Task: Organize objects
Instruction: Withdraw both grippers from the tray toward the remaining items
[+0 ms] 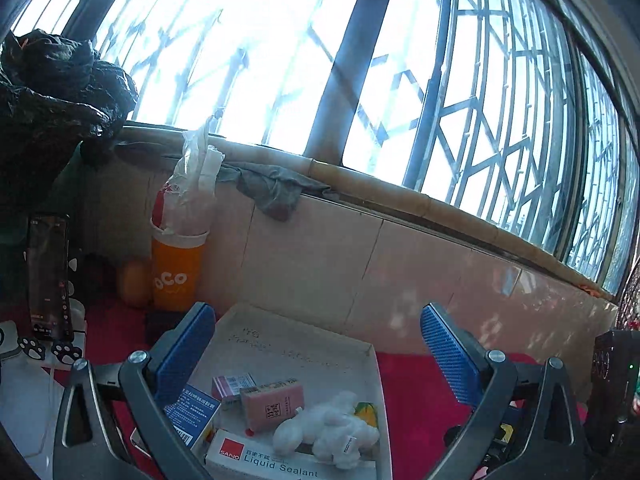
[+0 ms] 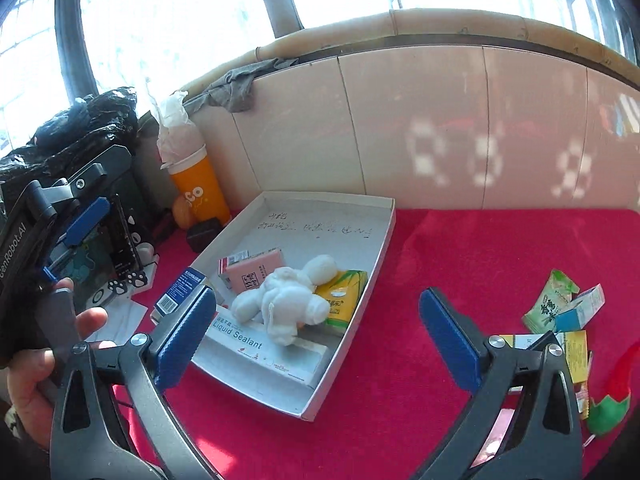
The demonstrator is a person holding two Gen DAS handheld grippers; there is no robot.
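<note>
A shallow white cardboard tray (image 2: pixel 348 197) lies on the red cloth (image 2: pixel 460 248). Inside it are a white plush toy (image 2: pixel 286 300), a pink box (image 2: pixel 256 270), a yellow packet (image 2: pixel 345 295) and a long "Liquid Sealant" box (image 2: pixel 260 346). A blue box (image 2: pixel 180 290) leans on the tray's left rim. My right gripper (image 2: pixel 318 336) is open and empty, over the tray's near right edge. My left gripper (image 1: pixel 318 356) is also open and empty, hanging above the tray (image 1: pixel 300 344), with the plush toy (image 1: pixel 326 432) below it. Loose packets (image 2: pixel 550 300) lie on the cloth at right.
An orange cup (image 2: pixel 200 192) with a plastic bag in it stands at the tiled wall (image 2: pixel 440 128), next to a phone on a stand (image 1: pixel 48 276) and a black bag (image 1: pixel 56 92). A small black cube (image 2: pixel 204 234) sits behind the tray. A red-green cloth item (image 2: pixel 612 400) lies far right.
</note>
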